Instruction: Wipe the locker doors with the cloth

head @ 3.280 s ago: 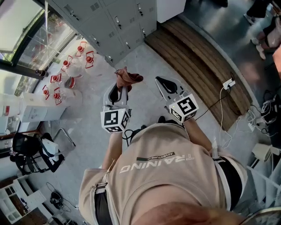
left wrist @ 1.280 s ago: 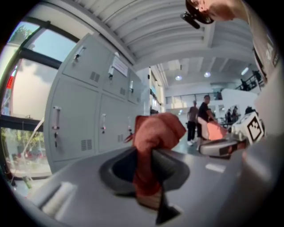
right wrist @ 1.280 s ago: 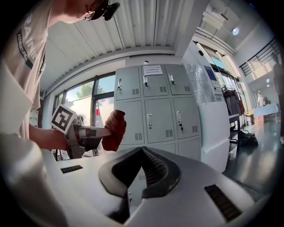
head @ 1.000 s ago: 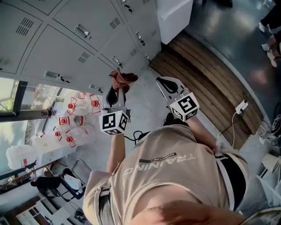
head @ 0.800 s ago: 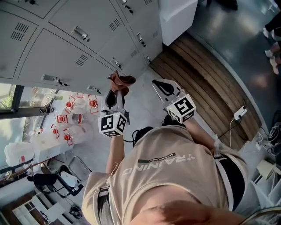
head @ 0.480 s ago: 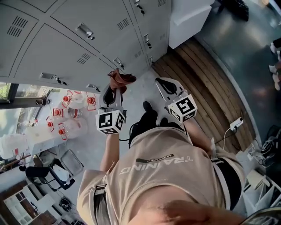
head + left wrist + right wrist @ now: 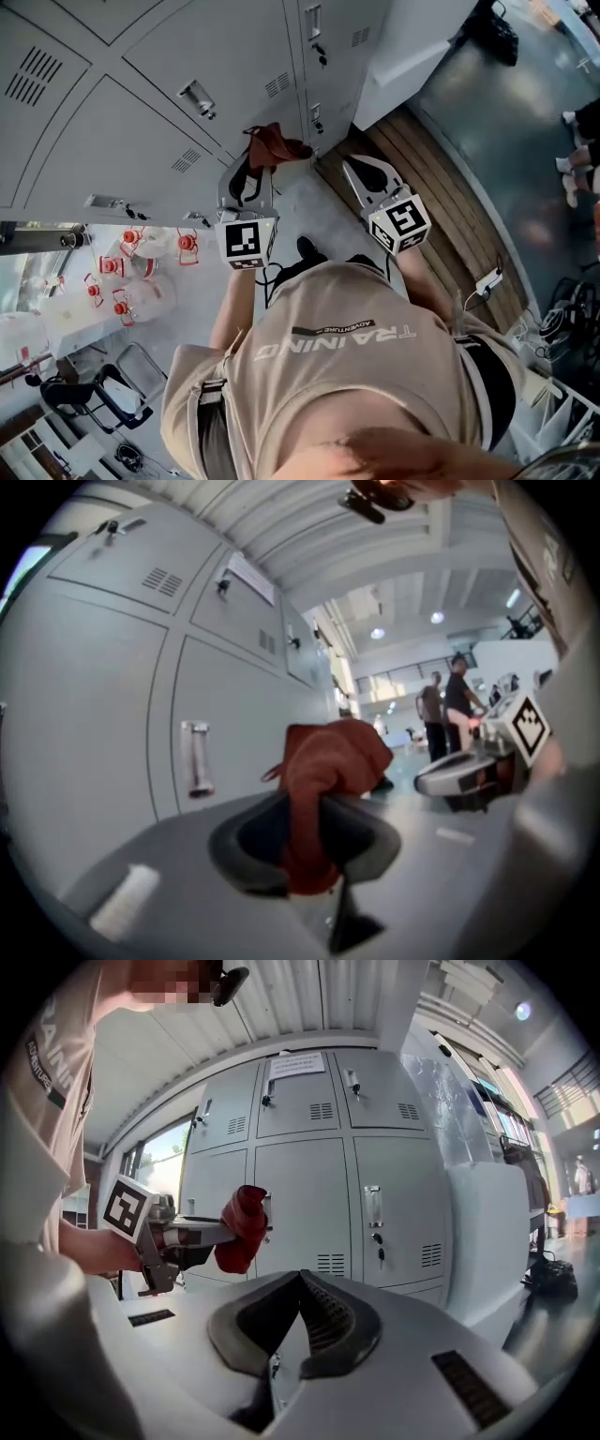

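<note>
My left gripper (image 7: 253,164) is shut on a rust-red cloth (image 7: 274,145), bunched between the jaws (image 7: 323,789) and held up just short of the grey locker doors (image 7: 169,84). From the right gripper view the cloth (image 7: 242,1227) hangs in front of a lower door (image 7: 305,1213). My right gripper (image 7: 361,167) is shut with nothing in it, its tips meeting (image 7: 302,1279), and it is held beside the left one, pointed at the lockers. A door handle (image 7: 195,757) stands left of the cloth.
A white cabinet (image 7: 412,47) adjoins the lockers on the right, above a wooden floor strip (image 7: 441,206). Several clear bottles with red caps (image 7: 141,272) sit on the floor at left. A cable and power strip (image 7: 487,279) lie on the right. People stand far off (image 7: 450,705).
The person has walked up to the lockers; both grippers rose and came nearer the doors. The cloth stays held in the left gripper.
</note>
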